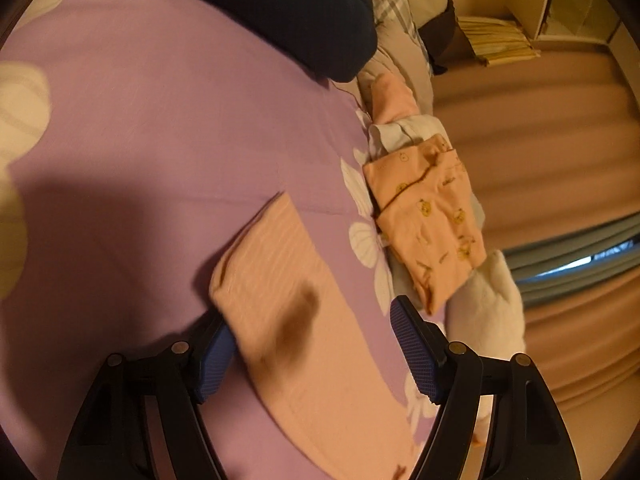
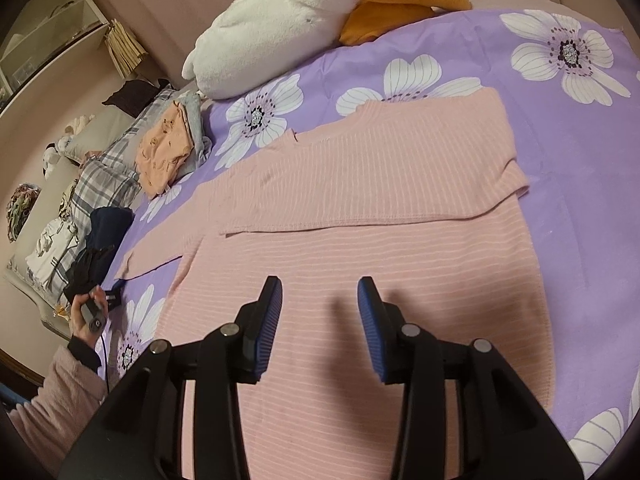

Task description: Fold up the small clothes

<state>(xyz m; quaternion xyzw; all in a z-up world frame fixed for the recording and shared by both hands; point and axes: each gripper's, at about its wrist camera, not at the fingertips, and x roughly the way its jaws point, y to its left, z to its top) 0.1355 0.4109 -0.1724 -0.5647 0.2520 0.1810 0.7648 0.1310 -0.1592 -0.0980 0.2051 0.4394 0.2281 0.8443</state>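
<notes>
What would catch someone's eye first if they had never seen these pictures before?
Most likely the pink ribbed sweater, spread flat on the purple flowered bedsheet with its top part folded down, right in front of the open right hand-held gripper. Next, the big white plush duck with orange feet lying at the bed's far edge. A small stack of folded peach printed clothes sits at the sheet's edge nearby.

Bedroom: flowered bedsheet (image 2: 560,152), plush toy (image 2: 280,20), pillows (image 2: 104,168).

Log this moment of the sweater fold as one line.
step: folding pink sweater on purple bedspread | left claw: open around sleeve | right claw: open above sweater | folded pile: beside
</notes>
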